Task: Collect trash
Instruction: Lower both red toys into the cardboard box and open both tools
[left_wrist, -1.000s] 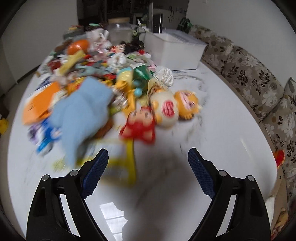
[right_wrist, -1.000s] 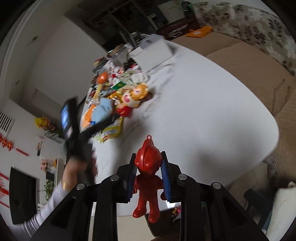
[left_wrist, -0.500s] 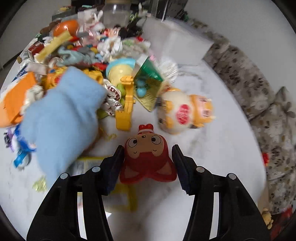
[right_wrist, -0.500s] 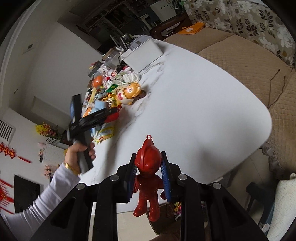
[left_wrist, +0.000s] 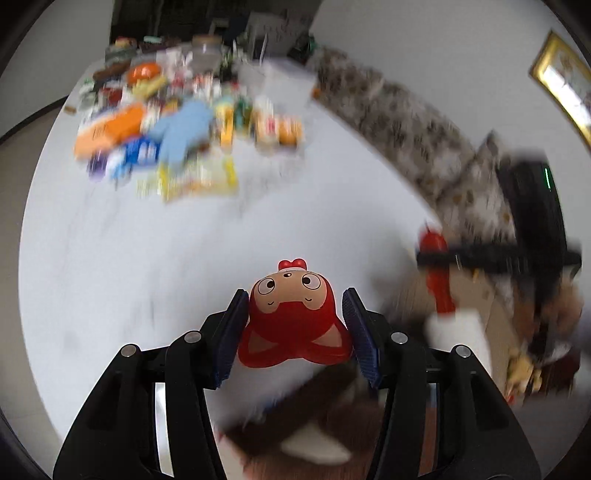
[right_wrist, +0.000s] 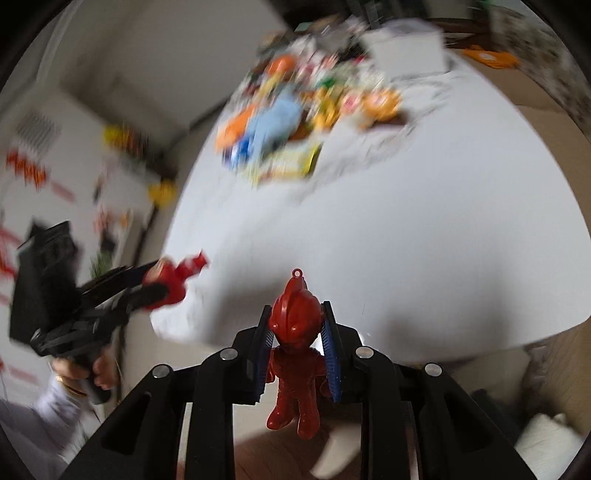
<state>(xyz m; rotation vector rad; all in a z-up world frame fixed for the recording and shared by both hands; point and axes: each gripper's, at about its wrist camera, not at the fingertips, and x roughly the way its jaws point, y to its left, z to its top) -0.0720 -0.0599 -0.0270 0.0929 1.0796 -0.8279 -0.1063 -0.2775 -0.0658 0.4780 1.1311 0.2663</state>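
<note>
My left gripper (left_wrist: 293, 321) is shut on a red fox-faced toy (left_wrist: 293, 328), held upside down in the air off the table's near edge. It also shows in the right wrist view (right_wrist: 173, 282), at the left. My right gripper (right_wrist: 295, 332) is shut on a red helmeted figurine (right_wrist: 293, 354), held below the table edge. That figurine shows blurred at the right of the left wrist view (left_wrist: 437, 273). A heap of toys and wrappers (left_wrist: 184, 125) lies at the far side of the white table (left_wrist: 147, 266).
A white box (right_wrist: 406, 48) stands behind the heap. A flower-patterned sofa (left_wrist: 406, 122) runs along the table's right side. A cardboard box with things in it (left_wrist: 491, 317) sits on the floor at lower right. Both views are motion-blurred.
My left gripper closed on the red fox toy in the heap and pulled it back off the table edge. My right gripper swung left, still holding the figurine.
</note>
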